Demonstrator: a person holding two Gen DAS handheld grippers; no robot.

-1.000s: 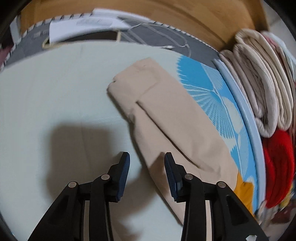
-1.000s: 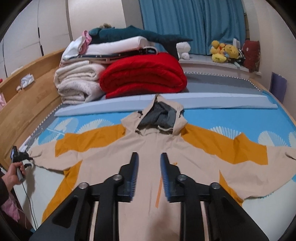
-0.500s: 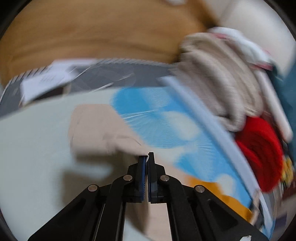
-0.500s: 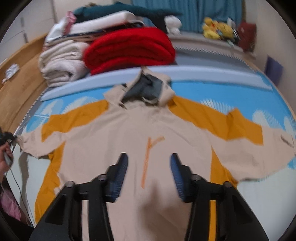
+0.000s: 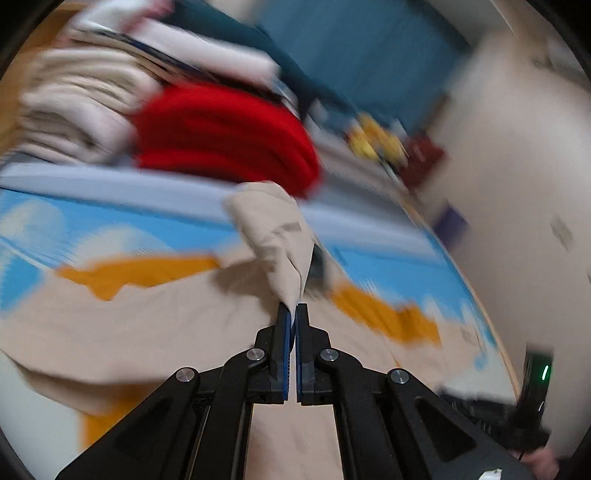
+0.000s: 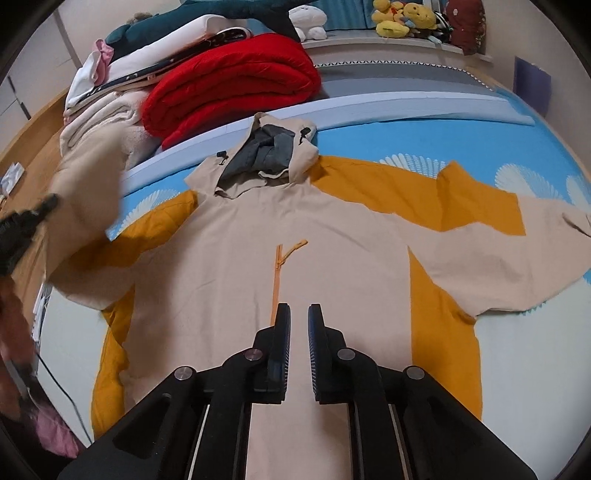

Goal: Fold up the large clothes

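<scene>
Jaws of the left gripper (image 5: 296, 308) now pinch the jacket (image 6: 332, 258) sleeve cuff (image 5: 273, 236), lifted at frame left; the right gripper (image 6: 298, 314), closing, holds nothing above the chest, so folding begins

The hooded jacket (image 6: 332, 240) is beige with mustard-orange panels over the shoulders and down the sides, a grey lining in the hood and an orange zip on the chest. The bed cover (image 6: 461, 140) under it is bright blue with white fan shapes, turning plain pale near the camera. Behind lie a folded red blanket (image 6: 236, 77) and cream towels (image 5: 74, 107). The curtain (image 5: 351, 55) is teal-blue, the plush toys (image 6: 402, 16) yellow.
</scene>
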